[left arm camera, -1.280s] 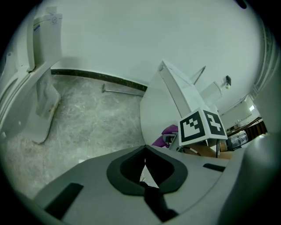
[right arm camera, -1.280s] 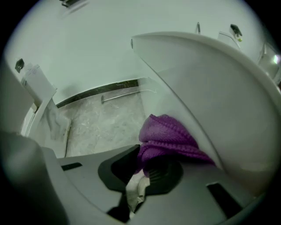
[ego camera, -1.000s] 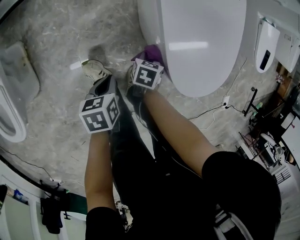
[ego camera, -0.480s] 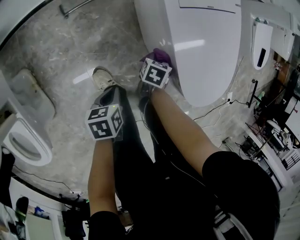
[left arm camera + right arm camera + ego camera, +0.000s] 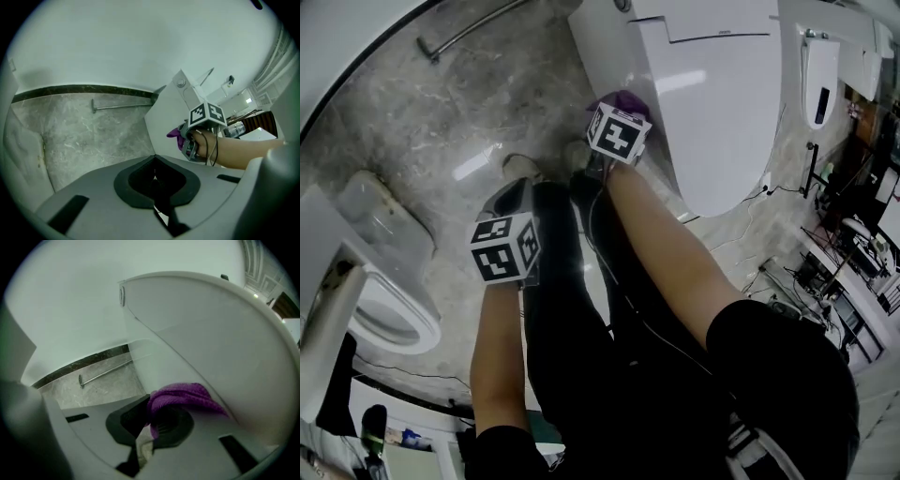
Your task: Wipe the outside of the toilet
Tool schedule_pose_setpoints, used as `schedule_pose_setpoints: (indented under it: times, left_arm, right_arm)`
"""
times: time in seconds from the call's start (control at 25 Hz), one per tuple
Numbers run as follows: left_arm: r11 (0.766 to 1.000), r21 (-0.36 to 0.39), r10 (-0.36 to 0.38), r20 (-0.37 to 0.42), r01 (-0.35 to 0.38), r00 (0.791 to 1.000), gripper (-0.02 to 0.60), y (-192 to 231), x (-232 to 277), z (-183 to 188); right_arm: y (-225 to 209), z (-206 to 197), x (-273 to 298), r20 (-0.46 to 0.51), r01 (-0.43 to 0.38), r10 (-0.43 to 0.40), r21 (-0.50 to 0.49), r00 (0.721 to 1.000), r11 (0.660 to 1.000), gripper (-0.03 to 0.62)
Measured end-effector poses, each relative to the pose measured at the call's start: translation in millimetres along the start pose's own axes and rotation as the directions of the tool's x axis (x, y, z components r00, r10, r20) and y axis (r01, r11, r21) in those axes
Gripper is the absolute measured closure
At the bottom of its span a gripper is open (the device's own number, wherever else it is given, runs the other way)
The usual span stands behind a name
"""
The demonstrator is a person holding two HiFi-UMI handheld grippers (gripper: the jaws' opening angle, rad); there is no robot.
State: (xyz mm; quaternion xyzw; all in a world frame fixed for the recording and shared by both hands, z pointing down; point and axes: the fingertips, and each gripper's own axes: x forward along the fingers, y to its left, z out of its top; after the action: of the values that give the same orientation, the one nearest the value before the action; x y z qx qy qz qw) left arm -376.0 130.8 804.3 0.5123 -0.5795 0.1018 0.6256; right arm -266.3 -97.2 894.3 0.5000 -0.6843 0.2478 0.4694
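Observation:
The white toilet [image 5: 712, 94] stands at the top of the head view, lid down; its side wall [image 5: 154, 366] fills the right gripper view. My right gripper [image 5: 609, 117] is shut on a purple cloth [image 5: 185, 397], which is pressed against the toilet's left side below the lid rim. The cloth [image 5: 622, 99] peeks out beyond the marker cube in the head view and shows as a purple tuft [image 5: 177, 136] in the left gripper view. My left gripper [image 5: 514, 202] hangs apart over the floor, jaws closed on nothing [image 5: 154, 180].
Grey marble floor [image 5: 487, 122] lies around the toilet's base. A metal rod [image 5: 473, 28] runs along the wall base. A second white fixture [image 5: 389, 319] sits at lower left. Cables and clutter [image 5: 825, 272] lie at right. The person's legs and shoe [image 5: 522, 169] are below the grippers.
The view has swung so the toilet's tank end shows. My right gripper with the cloth has slid further along the toilet's side towards the back. The left gripper stayed about where it was.

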Motion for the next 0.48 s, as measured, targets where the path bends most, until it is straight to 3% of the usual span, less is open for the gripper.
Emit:
schedule_pose_setpoints:
  times: [0.24, 0.48]
  left_arm:
    - [1.000, 0.020, -0.011, -0.031, 0.012, 0.999, 0.572, 0.0, 11.1, 14.6]
    - [1.000, -0.015, -0.005, -0.028, 0.005, 1.000, 0.572, 5.5, 16.7, 28.7]
  right_arm:
    - [21.5, 29.4, 16.9, 0.032, -0.023, 0.024, -0.035, 0.999, 0.999, 0.566]
    - [55.6, 71.8, 27.0, 0.108, -0.067, 0.080, -0.116, 0.991, 0.991, 0.566]
